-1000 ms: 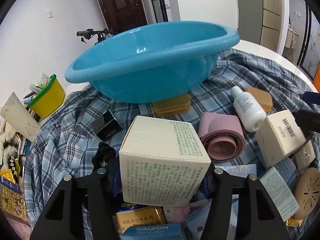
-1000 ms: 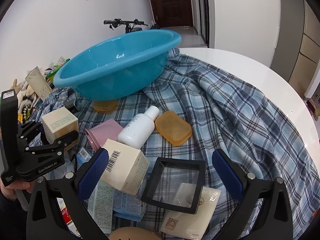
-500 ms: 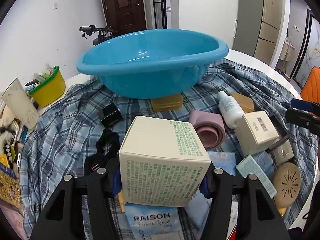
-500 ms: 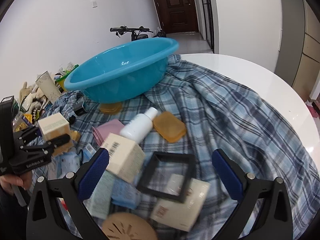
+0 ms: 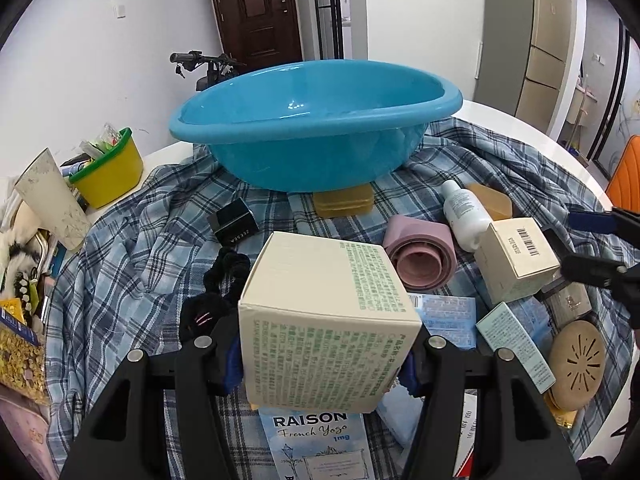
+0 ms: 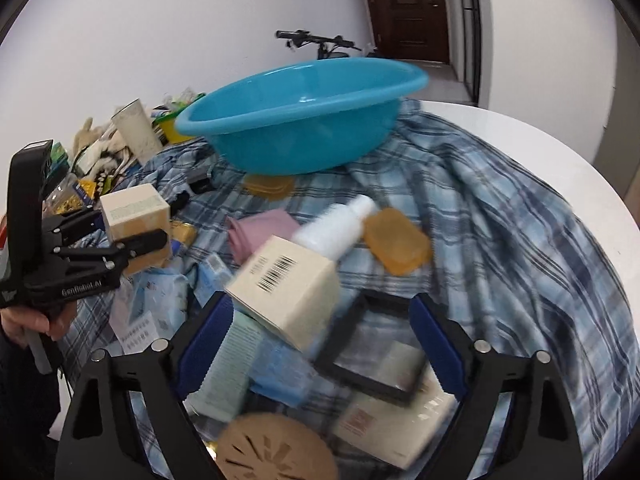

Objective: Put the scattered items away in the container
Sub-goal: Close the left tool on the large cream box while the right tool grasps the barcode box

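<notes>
— While the left view looks over the clutter, what's the left gripper doing?
— Its jaws are pinching the cream box, lifted clear of the plaid cloth. Compared with a second ago, the basin sits lower and farther off and more cloth shows below, so the box has risen. It looks ready to travel forward and over the rim. The basin appears empty; the bottle, pink roll and barcode box lie between it and the gripper.
— And the right view?
— The right gripper has its jaws spread wide, holding nothing, above the barcode box and black frame. The view is blurred and the pile has shifted since half a second ago, so it's moving, likely lining up its own pick. Off left, the left gripper holds the cream box short of the basin.
</notes>
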Tool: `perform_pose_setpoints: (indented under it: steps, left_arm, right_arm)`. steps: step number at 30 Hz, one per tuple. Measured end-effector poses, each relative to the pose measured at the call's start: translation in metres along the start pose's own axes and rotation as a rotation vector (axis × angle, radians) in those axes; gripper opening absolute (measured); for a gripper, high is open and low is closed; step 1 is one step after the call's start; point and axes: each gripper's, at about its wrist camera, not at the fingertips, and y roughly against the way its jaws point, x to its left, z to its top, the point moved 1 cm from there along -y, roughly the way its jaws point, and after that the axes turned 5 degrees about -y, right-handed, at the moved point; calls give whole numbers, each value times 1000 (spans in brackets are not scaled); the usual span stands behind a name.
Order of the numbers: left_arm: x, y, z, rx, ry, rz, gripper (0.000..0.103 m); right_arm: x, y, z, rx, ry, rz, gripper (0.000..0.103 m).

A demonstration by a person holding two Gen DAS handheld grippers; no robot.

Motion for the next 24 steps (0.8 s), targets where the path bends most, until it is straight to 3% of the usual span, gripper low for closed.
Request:
perform_pose_setpoints:
  steps: [7,13,17,24]
  left_arm:
    - [1,4,-4,-5,-2,-8,61]
    - [6,7,-10,-14,3,-5,61]
    - [6,4,-11,-10,5,-9,61]
    - [2,2,-9,-11,3,-11,61]
  right_arm:
    - [33,-30,4,17,60,-53,89]
    - [39,-53,1,41,103,-170,89]
    - [34,-57,-1,45,81,-162,89]
    - [24,-55,-1,47,33,-122,70]
